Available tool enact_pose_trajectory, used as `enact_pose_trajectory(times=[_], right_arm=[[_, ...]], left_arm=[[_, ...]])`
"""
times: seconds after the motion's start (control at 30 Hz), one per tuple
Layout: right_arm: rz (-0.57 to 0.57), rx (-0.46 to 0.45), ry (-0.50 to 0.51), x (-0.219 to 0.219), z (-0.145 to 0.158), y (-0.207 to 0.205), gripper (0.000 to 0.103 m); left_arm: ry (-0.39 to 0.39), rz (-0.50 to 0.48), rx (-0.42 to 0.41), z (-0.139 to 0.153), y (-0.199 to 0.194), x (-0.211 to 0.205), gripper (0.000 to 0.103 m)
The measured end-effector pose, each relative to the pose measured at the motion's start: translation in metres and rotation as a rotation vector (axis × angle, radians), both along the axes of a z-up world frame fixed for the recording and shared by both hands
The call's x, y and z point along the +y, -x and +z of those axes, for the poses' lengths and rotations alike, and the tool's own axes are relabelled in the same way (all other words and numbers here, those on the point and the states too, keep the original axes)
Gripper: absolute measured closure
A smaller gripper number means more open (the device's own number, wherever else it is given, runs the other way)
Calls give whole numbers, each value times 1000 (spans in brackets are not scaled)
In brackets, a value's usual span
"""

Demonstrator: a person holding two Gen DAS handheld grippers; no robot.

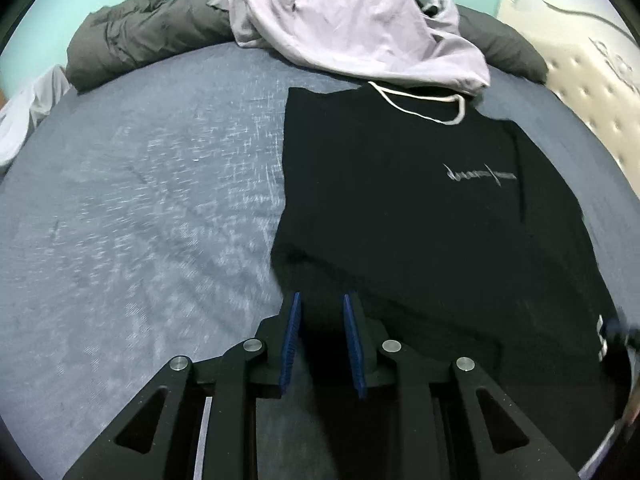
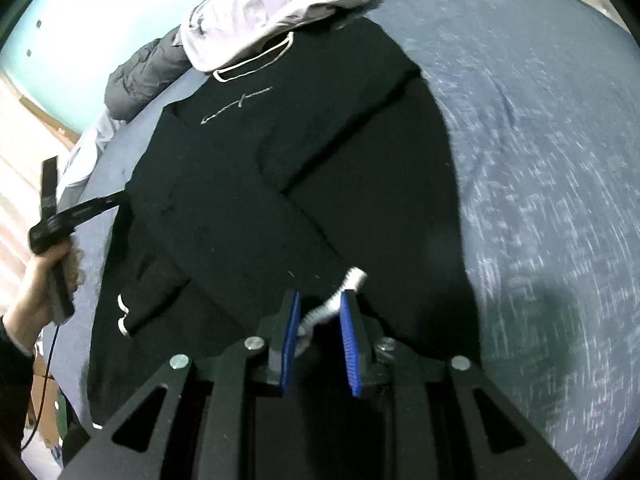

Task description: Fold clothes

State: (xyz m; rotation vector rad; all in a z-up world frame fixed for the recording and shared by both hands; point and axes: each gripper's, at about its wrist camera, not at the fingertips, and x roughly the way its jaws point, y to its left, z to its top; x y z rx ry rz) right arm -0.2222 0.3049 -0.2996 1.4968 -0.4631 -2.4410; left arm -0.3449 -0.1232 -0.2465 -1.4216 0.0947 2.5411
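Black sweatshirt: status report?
Left gripper open at hem. Right gripper shut on sleeve cuff. Black sweatshirt laid flat; lilac garment overlaps collar.

The left gripper [image 1: 321,300] fills the bottom centre of its own view, pointing steeply down, its blue pads [image 1: 293,332] a small gap apart with nothing pressed between them. In the right wrist view the same tool appears at the left edge, gripped by a bare hand [image 2: 38,280] with a dark sleeve at the lower left. The right gripper [image 2: 319,299], bottom centre, also angles down, jaws narrowly parted around a white cuff [image 2: 340,292].
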Motion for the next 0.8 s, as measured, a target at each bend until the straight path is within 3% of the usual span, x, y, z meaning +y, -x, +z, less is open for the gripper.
enact_pose_trajectory(times=[0.1, 0.2, 0.23, 0.33, 0.47, 0.53, 0.67, 0.8], right_arm=[[-24, 32, 9, 12, 22, -3, 83], [-4, 49, 4, 23, 45, -4, 76], [8, 42, 1, 25, 51, -4, 68], [91, -21, -23, 30, 63, -9, 66], [189, -134, -99, 36, 60, -31, 53], [198, -179, -115, 45, 57, -44, 53], [200, -279, -62, 62, 48, -73, 52], [181, -323, -2, 67, 42, -94, 51]], left_arm=[[-18, -23, -37, 15, -28, -10, 57], [-47, -47, -75, 28, -60, -18, 56], [-56, -56, -90, 30, -73, -20, 56], [-83, -75, -136, 33, -110, -22, 56], [-114, -78, -192, 26, -156, -28, 52], [-126, -72, -218, 21, -177, -32, 51], [-173, -44, -276, 8, -209, -41, 50], [-223, -14, -309, 1, -226, -50, 46]])
